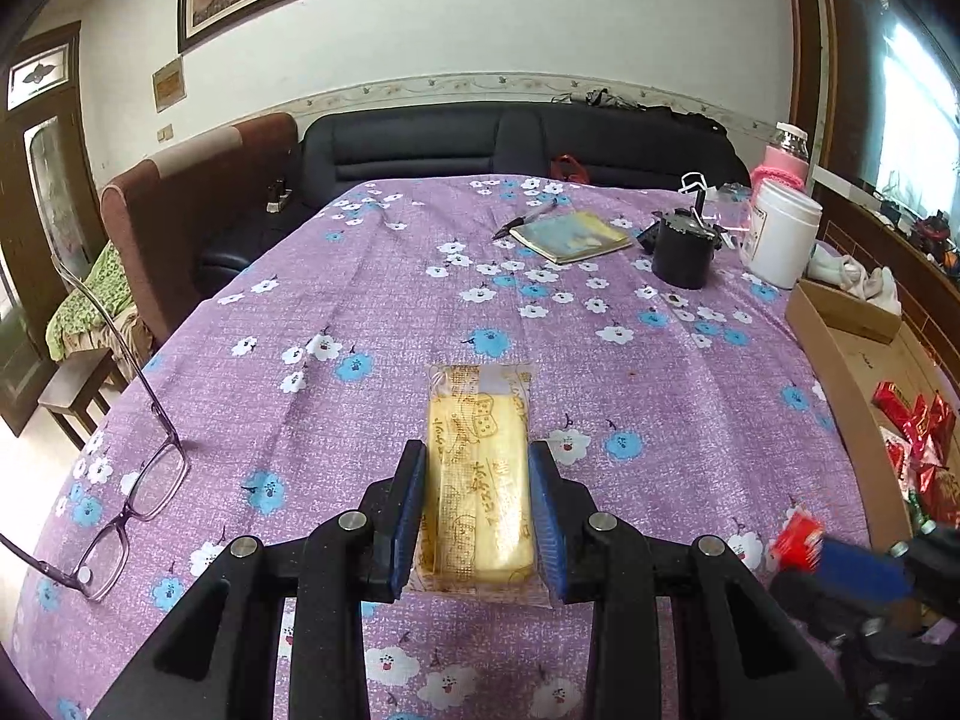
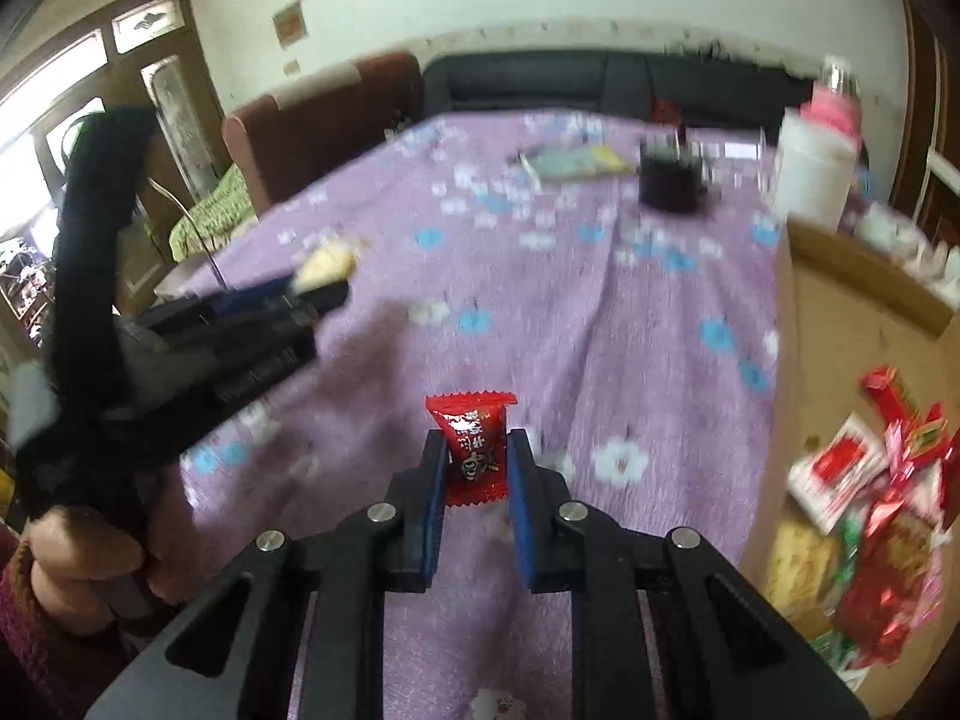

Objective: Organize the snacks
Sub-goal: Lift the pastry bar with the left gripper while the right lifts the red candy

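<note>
cardboard box [image 2: 804, 312] of red snacks [image 2: 882, 480] (right edge), left gripper [image 1: 478, 516] jaws grasping biscuit pack [image 1: 477, 468], right gripper [image 2: 477, 510] clenching red candy [image 2: 473, 450]

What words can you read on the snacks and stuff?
Biscuit pack: printed Japanese letters, too warped to read for sure.
Red candy: white characters, too blurred to read.
White tub: a label at its edge, too small to read.
Red packs in the box: print too small to read.

Left claw [image 1: 477, 516] and right claw [image 2: 477, 480] both point downward, each clamped shut.
</note>
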Motion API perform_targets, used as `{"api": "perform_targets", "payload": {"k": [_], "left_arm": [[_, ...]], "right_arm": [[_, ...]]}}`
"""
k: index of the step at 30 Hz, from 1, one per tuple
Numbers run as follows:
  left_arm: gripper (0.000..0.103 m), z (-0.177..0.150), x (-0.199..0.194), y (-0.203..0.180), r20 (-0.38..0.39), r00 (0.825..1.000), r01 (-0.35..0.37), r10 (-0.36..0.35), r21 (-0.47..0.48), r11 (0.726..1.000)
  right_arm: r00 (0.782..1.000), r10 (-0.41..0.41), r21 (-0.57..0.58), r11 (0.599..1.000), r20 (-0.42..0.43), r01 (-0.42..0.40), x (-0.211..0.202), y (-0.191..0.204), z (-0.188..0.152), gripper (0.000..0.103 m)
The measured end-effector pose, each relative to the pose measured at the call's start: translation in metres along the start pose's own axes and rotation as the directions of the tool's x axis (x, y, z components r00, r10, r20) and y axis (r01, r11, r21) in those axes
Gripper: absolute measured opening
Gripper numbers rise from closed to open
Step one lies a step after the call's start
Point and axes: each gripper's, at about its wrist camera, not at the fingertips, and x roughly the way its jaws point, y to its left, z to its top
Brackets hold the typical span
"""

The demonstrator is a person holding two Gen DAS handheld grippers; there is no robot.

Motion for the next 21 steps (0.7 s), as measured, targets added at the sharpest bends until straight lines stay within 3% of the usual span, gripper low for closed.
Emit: {"api": "perform_targets", "payload": {"k": [6,10,15,21], "left_arm": [[0.035,0.002,-0.007,0.004,0.022,1.0,0.001,-0.001,-0.013,1.0],[0.035,0.006,-0.017,0.01,0.061,0.998,0.002,0.0,-0.035,0.999],[0.035,0.004,-0.009,0.01,0.029,1.0,-0.006,0.007,-0.031,0.999],[0.035,0.006,-0.014,0.011,0.053,0.998,-0.012,0.013,-0.028,1.0]], "right_arm": [[0.998,0.013,0.001,1.0,0.062,-0.013,-0.018,0.003,0.005,0.018],[0.988,0.039,-0.008,0.999,0.15,-0.038,-0.044,0.012,0.01,0.018],[0.999,0.036,0.015,0.999,0.039,-0.037,-0.014,0.007,0.005,0.018],[0.995,0.027,0.03,0.999,0.095,-0.03,-0.027,0.0,0.01,0.018]]}}
